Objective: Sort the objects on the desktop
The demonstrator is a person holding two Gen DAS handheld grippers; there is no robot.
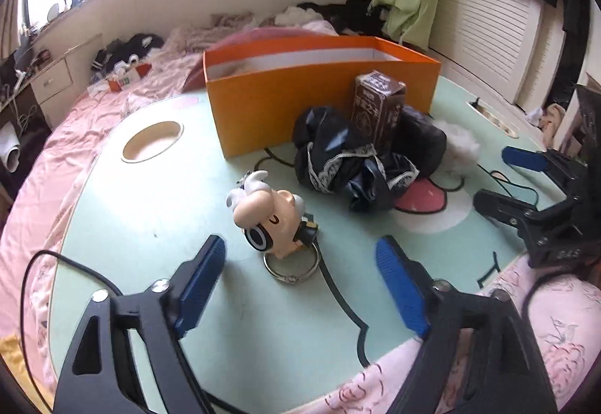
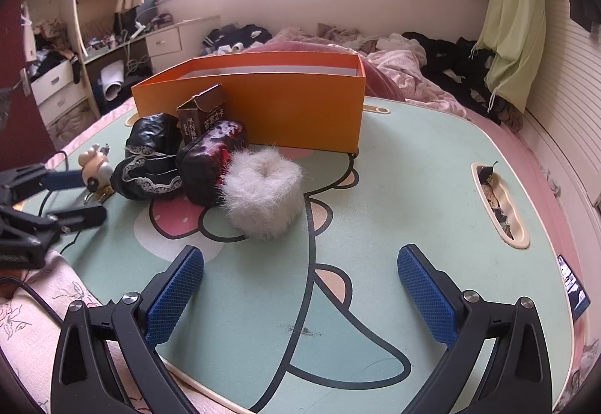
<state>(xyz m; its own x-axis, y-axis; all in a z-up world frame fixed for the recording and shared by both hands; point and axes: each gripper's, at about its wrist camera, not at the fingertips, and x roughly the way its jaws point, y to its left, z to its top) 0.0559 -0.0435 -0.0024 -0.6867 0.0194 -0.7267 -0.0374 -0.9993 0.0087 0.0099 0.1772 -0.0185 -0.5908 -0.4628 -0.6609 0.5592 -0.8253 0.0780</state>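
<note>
A small big-headed toy figurine (image 1: 263,215) on a metal key ring (image 1: 291,265) lies on the mint-green cartoon table (image 1: 150,226). My left gripper (image 1: 300,243) is open, its blue pads on either side of the ring and just short of the figurine, touching nothing. Behind it stands an orange box (image 1: 319,102) with its top open. In front of the box sit a brown card box (image 1: 379,106), a black lace-trimmed cloth (image 1: 338,158) and a dark glossy pouch (image 2: 210,166). Beside them is a white furry piece (image 2: 263,196). My right gripper (image 2: 300,252) is open over bare table.
The table has a round cup hole (image 1: 152,141) at its left and a slot (image 2: 499,203) holding small items at its right. A phone (image 2: 573,286) lies at the right edge. Pink bedding (image 1: 86,121) surrounds the table. A black cable (image 1: 56,260) trails from the left gripper.
</note>
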